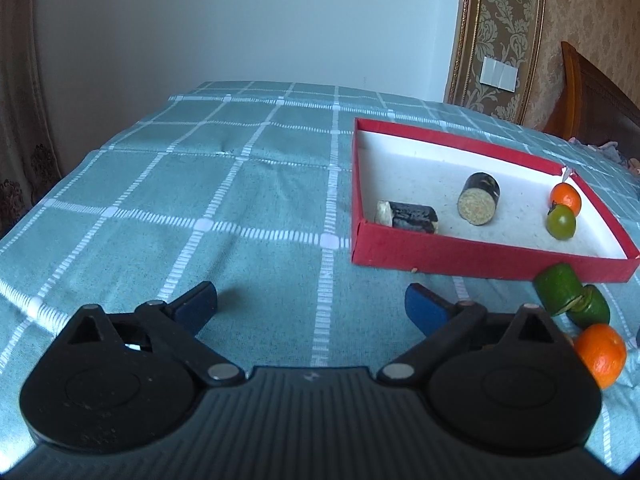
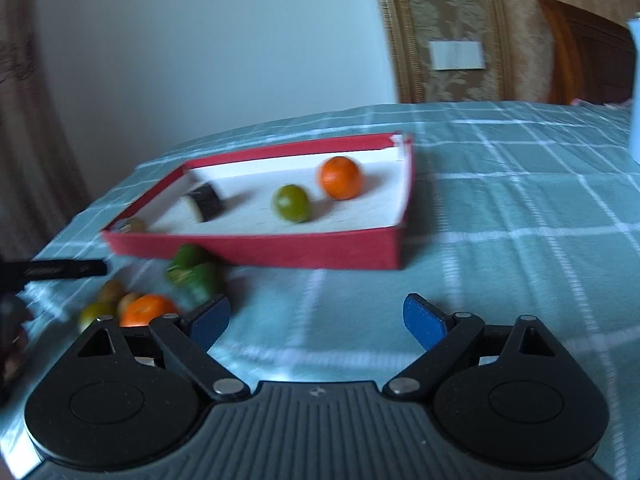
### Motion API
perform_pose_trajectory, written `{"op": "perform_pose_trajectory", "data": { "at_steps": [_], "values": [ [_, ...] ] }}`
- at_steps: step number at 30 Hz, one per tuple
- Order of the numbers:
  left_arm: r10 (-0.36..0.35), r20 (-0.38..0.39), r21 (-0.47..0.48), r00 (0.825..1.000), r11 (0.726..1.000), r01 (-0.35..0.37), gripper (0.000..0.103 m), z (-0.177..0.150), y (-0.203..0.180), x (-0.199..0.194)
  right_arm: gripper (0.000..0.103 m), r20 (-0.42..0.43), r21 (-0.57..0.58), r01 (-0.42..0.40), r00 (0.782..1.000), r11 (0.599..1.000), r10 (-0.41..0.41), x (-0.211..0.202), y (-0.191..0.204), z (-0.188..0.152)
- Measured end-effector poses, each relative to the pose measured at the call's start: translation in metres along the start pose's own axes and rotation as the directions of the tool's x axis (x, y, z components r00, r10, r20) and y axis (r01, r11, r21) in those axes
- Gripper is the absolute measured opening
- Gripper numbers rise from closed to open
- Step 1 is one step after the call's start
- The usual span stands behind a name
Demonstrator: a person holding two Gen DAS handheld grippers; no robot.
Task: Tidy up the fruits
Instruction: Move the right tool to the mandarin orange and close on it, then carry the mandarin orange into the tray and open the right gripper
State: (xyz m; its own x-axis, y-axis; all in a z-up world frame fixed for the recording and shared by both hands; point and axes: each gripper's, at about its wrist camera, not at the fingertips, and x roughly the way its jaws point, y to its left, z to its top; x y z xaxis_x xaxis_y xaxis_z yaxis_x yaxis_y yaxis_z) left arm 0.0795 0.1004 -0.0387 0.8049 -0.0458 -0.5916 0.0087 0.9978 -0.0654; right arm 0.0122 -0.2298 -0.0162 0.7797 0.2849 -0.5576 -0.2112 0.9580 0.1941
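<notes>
Both your grippers, left gripper [image 1: 311, 299] and right gripper [image 2: 317, 317], hang with jaws released, grasping nothing, over the bed [image 1: 200, 184]; the red box [image 1: 480, 258] lies far right.

Soft, cool daylight; shadows faint. Left wrist view is sharp. Right wrist view shows motion blur, strongest at lower left. Fisheye distortion bends edges; corners vignette dark.

Plain pale wall [image 1: 224, 20]; gold damask wallpaper panel [image 1: 504, 36], white wall switch [image 1: 499, 73]; wooden headboard [image 1: 592, 96]; teal checked bedspread [image 1: 224, 184]; patterned curtain [image 1: 20, 120]
</notes>
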Motion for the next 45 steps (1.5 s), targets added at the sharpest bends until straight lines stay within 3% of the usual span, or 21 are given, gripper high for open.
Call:
{"op": "perform_pose_trajectory", "data": {
  "at_steps": [6, 10, 12, 18, 22, 33, 45],
  "values": [
    [-0.014, -0.006, -0.003, 1.0, 1.0, 0.014, 0.103, 0.001, 0.001, 0.001, 0.094, 0.03, -0.124, -0.039, 0.999, 0.992, 0.043, -0.01, 0.04, -0.005],
    [-0.012, -0.006, -0.002, 1.0, 1.0, 0.012, 0.103, 0.001, 0.001, 0.001, 0.079, -0.009, -0.189, -0.066, 0.998, 0.98, 0.066, -0.002, 0.058, -0.006],
    [-0.006, -0.01, 0.006, 1.0, 1.0, 0.006, 0.103, 0.002, -0.001, 0.002, 0.066, -0.036, -0.214, -0.077, 0.997, 0.974, 0.071, 0.005, 0.065, -0.007],
    [0.01, -0.017, 0.026, 1.0, 1.0, -0.01, 0.103, 0.001, -0.005, 0.004, 0.058, -0.066, -0.259, -0.1, 0.994, 0.961, 0.085, 0.018, 0.08, -0.006],
    [0.005, -0.015, 0.02, 1.0, 1.0, -0.005, 0.103, 0.001, -0.004, 0.003, 0.044, -0.089, -0.254, -0.121, 0.991, 0.96, 0.102, 0.025, 0.082, -0.004],
    [0.006, -0.016, 0.021, 1.0, 1.0, -0.005, 0.103, 0.001, -0.004, 0.004, 0.043, -0.062, -0.262, -0.108, 0.994, 0.959, 0.095, 0.019, 0.082, -0.006],
    [0.006, -0.016, 0.021, 1.0, 1.0, -0.006, 0.103, 0.001, -0.004, 0.004, 0.043, 0.059, -0.234, -0.013, 0.998, 0.972, 0.027, -0.005, 0.056, 0.017]
  ]
}}
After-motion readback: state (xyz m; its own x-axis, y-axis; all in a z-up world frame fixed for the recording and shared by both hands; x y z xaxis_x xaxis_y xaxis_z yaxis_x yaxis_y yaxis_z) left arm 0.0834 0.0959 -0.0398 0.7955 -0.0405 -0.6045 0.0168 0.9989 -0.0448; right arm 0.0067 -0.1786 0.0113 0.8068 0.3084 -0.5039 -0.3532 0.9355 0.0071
